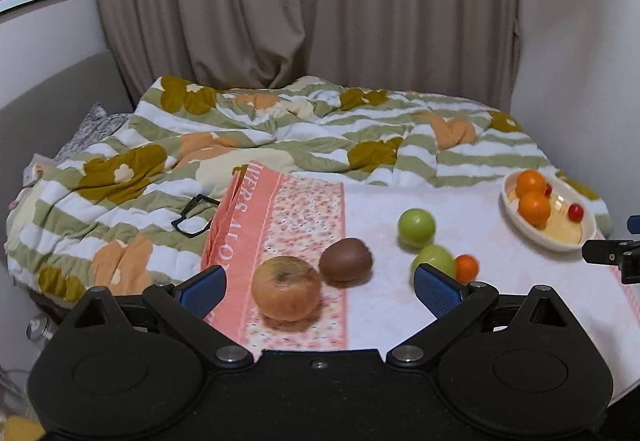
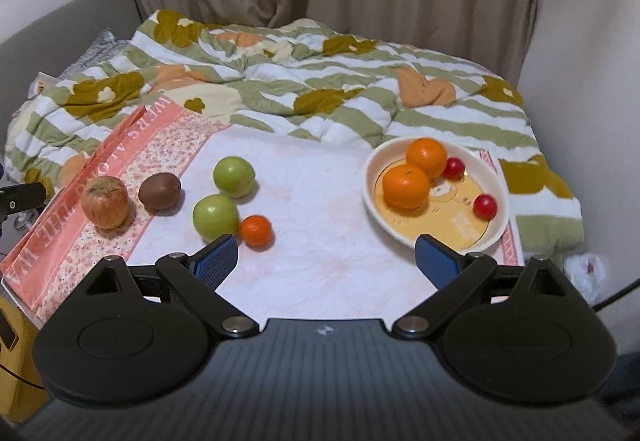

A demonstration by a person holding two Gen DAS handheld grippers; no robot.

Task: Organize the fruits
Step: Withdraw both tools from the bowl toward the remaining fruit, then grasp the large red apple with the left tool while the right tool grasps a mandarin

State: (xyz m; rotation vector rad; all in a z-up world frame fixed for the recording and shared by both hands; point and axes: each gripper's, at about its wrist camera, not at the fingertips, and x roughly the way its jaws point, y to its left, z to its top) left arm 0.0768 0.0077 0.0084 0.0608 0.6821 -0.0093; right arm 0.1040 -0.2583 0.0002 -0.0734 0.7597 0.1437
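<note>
1. The left gripper (image 1: 320, 285) has its fingers (image 1: 204, 289) spread wide and holds nothing; the reddish apple (image 1: 287, 293) sits between them, the kiwi (image 1: 346, 258) just beyond.
2. The right gripper (image 2: 326, 261) is also wide and empty, over bare towel (image 2: 320, 201).
3. Two green apples (image 2: 224, 197) and a small tangerine (image 2: 256, 230) lie toward the towel's left edge.
4. The bowl (image 2: 372, 185), holding oranges and cherry tomatoes, sits at the towel's right edge, nearer the right gripper.
5. Judgement: the left gripper is nearer the loose fruit.

bowl (image 2: 372, 185): two oranges, two cherries | towel (image 2: 320, 241): apple, kiwi, two green apples, tangerine
</note>
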